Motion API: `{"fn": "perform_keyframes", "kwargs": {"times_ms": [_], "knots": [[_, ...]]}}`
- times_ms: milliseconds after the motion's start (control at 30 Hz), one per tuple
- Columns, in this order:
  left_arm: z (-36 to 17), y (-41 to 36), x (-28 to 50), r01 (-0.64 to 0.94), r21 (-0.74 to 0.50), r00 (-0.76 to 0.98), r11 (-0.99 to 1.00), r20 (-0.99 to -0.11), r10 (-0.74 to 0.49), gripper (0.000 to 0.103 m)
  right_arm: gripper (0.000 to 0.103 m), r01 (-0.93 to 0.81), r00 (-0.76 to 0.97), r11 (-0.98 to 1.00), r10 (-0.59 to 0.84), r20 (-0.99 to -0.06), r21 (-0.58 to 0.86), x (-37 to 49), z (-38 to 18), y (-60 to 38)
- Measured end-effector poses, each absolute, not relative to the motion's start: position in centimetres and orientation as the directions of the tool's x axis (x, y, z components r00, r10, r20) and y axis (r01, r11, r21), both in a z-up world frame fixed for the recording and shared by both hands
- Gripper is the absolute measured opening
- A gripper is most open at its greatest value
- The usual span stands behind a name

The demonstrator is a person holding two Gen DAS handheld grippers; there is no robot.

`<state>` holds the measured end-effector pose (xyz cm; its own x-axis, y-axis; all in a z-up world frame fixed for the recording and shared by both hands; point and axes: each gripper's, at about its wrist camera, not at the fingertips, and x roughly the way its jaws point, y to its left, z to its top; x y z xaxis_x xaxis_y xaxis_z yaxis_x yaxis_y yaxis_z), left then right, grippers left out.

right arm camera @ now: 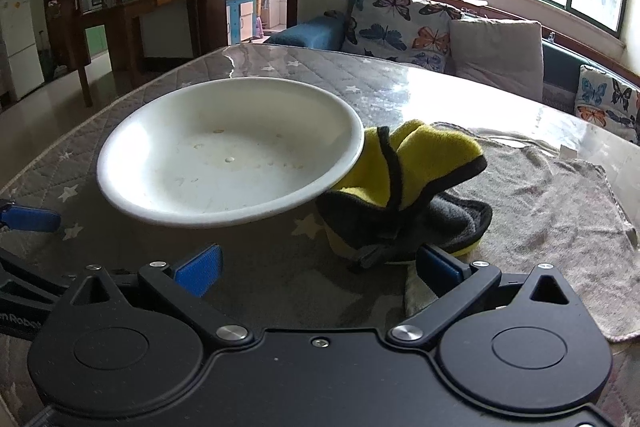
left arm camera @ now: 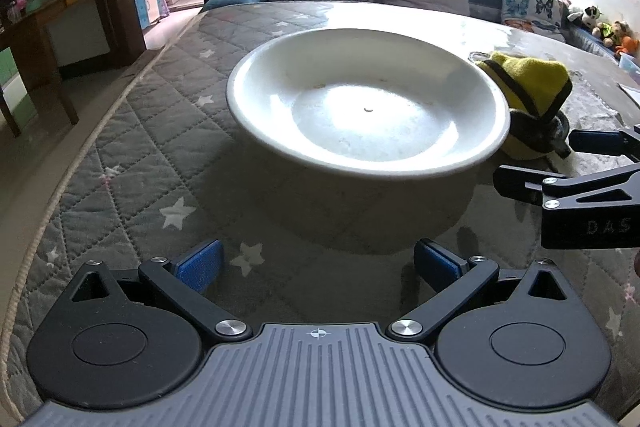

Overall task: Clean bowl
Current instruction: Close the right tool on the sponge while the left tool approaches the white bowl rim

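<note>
Both grippers, left [left arm camera: 318,263] and right [right arm camera: 318,265], have jaws spread apart, empty. On the quilted table [left arm camera: 132,131] sits a wide, shallow white bowl [right arm camera: 230,151], dotted with small crumbs and stains. A yellow-and-grey cloth [right arm camera: 408,191] touches its rim.

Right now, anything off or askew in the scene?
The bowl has dried specks and a droplet on its inside, matching the cleaning job. The yellow and grey cloth lies crumpled against its rim, partly on a grey towel. Both the left gripper and right gripper are open and empty. Nothing is spilled or broken.
</note>
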<state>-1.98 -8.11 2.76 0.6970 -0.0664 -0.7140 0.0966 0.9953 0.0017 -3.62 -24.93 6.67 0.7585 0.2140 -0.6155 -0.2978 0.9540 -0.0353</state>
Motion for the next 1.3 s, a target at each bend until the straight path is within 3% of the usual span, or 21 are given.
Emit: {"fn": "perform_keyframes", "kwargs": {"times_ms": [533,1300], "knots": [[4.2,-8.9,-1.9,0.115,0.017,0.714,0.993,-0.697,-0.071,0.100,0.103,-0.316,0.769,0.946,0.209,-0.604,-0.075,-3.2,7.7,-26.1],[4.6,-8.9,-1.1,0.099,-0.025,0.691,0.995,-0.718,-0.086,0.083,0.103,-0.329,0.783,0.939,0.211,-0.585,-0.102,-2.7,8.4,-26.9]]}}
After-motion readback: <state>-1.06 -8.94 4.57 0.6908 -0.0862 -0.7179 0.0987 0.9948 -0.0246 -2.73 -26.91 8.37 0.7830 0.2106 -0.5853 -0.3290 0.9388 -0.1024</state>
